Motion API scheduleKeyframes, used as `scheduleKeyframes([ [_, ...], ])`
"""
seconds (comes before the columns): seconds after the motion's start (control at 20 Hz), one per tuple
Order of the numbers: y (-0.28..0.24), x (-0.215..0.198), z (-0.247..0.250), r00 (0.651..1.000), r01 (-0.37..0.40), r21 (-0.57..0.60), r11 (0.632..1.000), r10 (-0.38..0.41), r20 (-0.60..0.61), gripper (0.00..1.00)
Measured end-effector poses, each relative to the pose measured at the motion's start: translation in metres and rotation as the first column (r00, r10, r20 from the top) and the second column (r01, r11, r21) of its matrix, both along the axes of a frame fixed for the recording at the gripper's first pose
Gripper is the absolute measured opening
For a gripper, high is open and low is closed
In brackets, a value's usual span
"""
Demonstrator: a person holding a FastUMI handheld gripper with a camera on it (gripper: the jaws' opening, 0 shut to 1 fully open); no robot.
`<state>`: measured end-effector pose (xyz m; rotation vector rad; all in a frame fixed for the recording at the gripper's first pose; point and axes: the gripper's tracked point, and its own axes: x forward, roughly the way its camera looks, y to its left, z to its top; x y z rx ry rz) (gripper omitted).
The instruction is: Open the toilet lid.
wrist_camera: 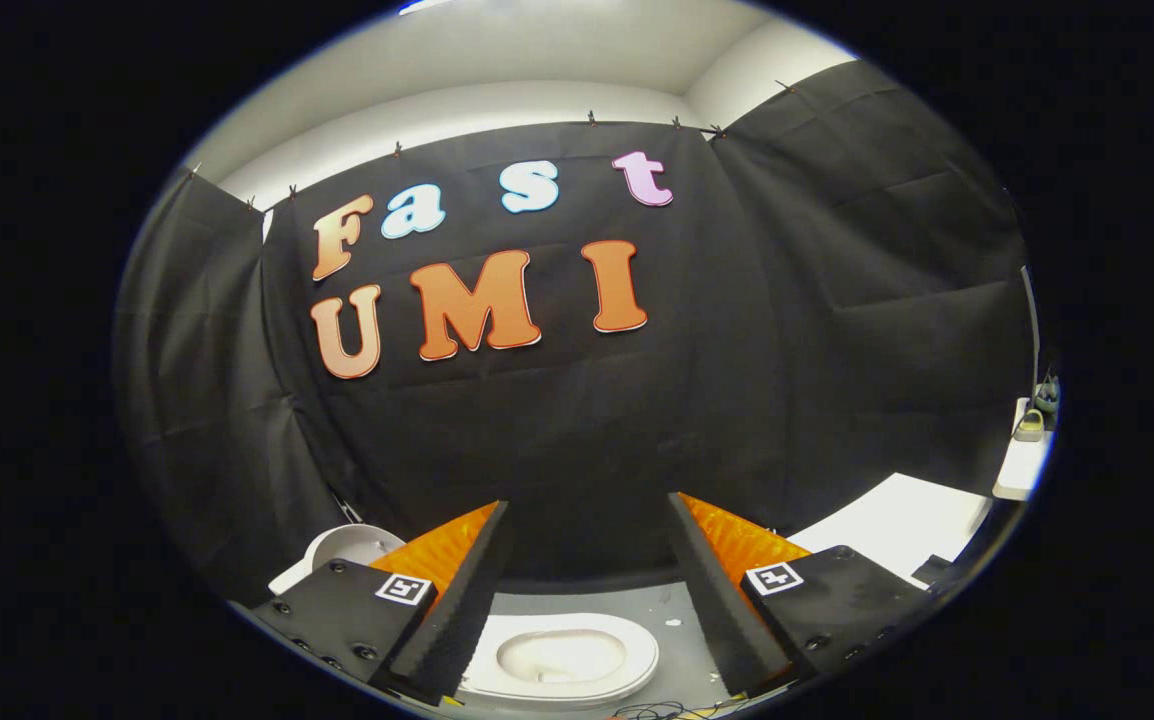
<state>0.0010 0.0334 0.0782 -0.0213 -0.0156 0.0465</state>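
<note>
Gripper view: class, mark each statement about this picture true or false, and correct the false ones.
1. The tool has its fingers spread apart. True.
2. The fingers are pressed onto the toilet. False: they grip nothing, and the toilet shows in the gap between them, lower down.
3. A black cloth wall hangs beyond the fingers. True.
4. A white table stands right of the fingers. True.
5. The toilet stands on a red carpet. False: it stands on a grey floor.
6. The round white thing lies between the fingers. False: it lies left of the left finger.
</note>
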Motion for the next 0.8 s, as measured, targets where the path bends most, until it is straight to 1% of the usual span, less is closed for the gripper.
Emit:
scheduleKeyframes([
  [0.25,0.005,-0.005,0.001,1.0,-0.003,-0.022,1.0,0.003,0.003,0.98],
  [0.45,0.014,-0.007,-0.007,1.0,-0.026,-0.038,0.999,0.026,-0.01,0.98],
  [0.55,0.012,-0.006,-0.007,1.0,-0.02,-0.049,0.999,0.019,-0.01,0.98],
  [0.8,0.008,-0.004,-0.004,1.0,-0.008,-0.028,1.0,0.008,-0.003,0.98],
])
